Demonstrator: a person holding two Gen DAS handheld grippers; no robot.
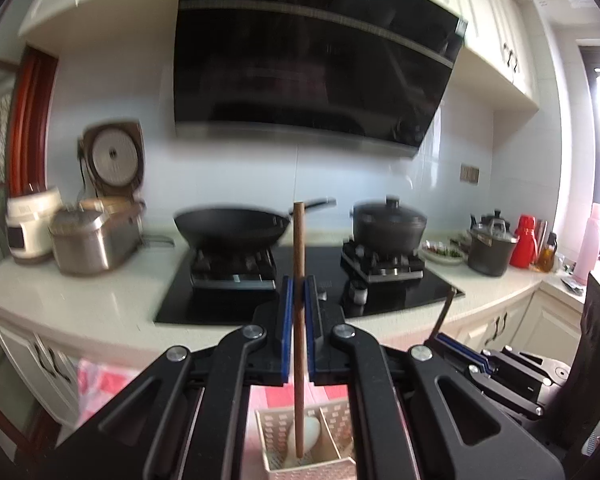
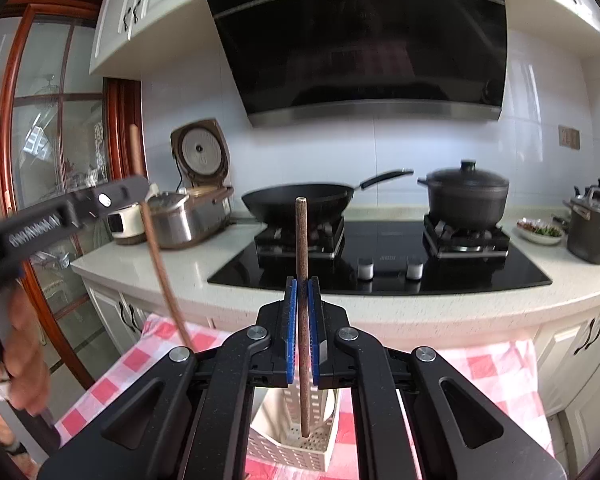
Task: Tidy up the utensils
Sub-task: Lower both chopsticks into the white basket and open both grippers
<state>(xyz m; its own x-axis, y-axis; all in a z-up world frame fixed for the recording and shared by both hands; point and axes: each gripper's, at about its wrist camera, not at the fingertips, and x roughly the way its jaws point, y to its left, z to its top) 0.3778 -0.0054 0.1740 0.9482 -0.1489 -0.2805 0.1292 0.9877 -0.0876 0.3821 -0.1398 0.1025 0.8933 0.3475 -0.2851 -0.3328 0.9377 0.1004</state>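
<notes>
My left gripper (image 1: 299,280) is shut on an upright wooden handle (image 1: 299,240). The handle's lower end reaches into a cream perforated utensil holder (image 1: 276,464), beside a white rounded shape (image 1: 312,434). My right gripper (image 2: 303,280) is shut on a darker wooden stick (image 2: 301,236), whose tip hangs inside a compartment of the same holder (image 2: 284,456). In the right wrist view the left gripper (image 2: 120,196) appears at the left with its long handle (image 2: 160,264), held by a person's hand (image 2: 24,360). The right gripper (image 1: 448,336) shows at the right of the left wrist view.
The holder stands on a red-and-white checked cloth (image 2: 120,368) in front of a white counter (image 2: 460,312). On the black hob (image 2: 380,268) sit a wok (image 2: 300,200) and a lidded pot (image 2: 466,196). A rice cooker (image 2: 188,216) stands left, another pot (image 2: 592,228) right.
</notes>
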